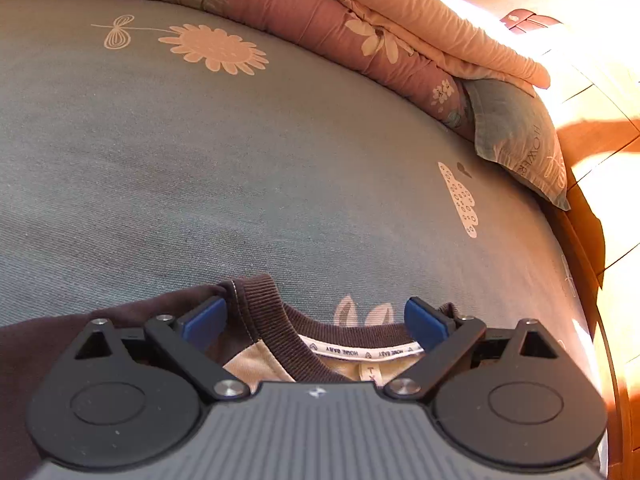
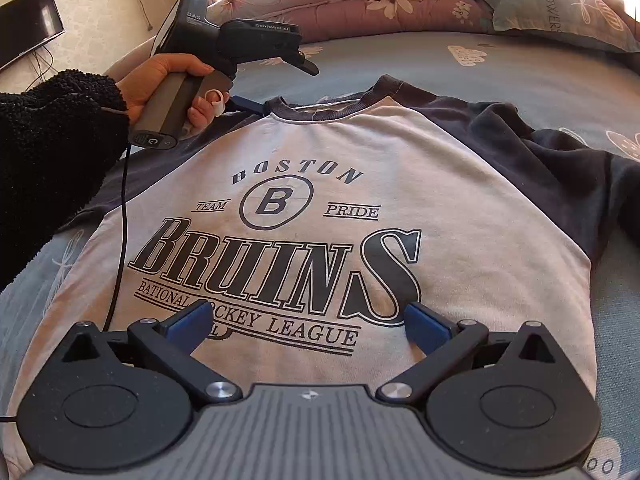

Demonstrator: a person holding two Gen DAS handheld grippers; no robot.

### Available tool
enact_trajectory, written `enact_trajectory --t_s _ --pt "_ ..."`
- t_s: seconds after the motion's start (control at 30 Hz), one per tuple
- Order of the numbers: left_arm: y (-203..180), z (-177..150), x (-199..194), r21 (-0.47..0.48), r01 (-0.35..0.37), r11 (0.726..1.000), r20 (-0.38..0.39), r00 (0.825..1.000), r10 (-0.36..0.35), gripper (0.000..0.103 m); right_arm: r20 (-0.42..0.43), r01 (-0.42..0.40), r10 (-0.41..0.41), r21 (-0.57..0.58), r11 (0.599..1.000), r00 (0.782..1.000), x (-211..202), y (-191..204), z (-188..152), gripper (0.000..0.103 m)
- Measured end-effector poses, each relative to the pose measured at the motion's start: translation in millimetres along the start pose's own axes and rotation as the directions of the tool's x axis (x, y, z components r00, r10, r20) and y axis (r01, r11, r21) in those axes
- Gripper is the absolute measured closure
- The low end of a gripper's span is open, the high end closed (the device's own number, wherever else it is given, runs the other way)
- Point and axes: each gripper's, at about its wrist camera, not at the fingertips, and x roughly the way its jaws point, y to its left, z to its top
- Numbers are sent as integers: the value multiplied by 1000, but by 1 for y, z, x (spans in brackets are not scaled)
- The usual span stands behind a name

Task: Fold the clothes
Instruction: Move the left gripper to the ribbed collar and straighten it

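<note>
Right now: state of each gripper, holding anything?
Left gripper: open, astride the sweatshirt collar, gripping nothing.
Right gripper: open, over the sweatshirt's front print, holding nothing.

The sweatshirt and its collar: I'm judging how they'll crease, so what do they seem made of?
The sweatshirt looks like soft matte cotton-type jersey, printed and lying in gentle wrinkles. Its collar is dark ribbed knit, with visible ridges; probably stretchier.

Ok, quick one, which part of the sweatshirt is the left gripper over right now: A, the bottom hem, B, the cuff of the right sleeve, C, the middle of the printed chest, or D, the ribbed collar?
D: the left gripper has its blue pads open on either side of the ribbed collar of the sweatshirt, with the neck label between them.
</note>
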Motion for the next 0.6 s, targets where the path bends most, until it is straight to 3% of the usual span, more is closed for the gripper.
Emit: enact_trajectory --t_s 0.13,0.3,0.4,0.5,0.6 --pt "17 -8 -33 11 -18 1000 -17 1000 18 8 -6 4 -4 15 1000 1000 -2 0 0 0" --pt "61 -23 -22 -47 -113 992 -36 993 112 8 -4 10 -10 18 1000 1000 -1 1 0 0" --pt "76 -19 -23 -56 -99 993 81 991 104 8 -1 15 -15 4 1000 1000 1 1 -1 0" --pt "80 -8 -24 -91 -134 987 89 986 142 9 3 20 -20 -10 1000 1000 2 2 -1 0" --pt "80 -6 -42 -114 -120 986 95 987 132 10 3 19 -19 -12 1000 1000 2 2 -1 0"
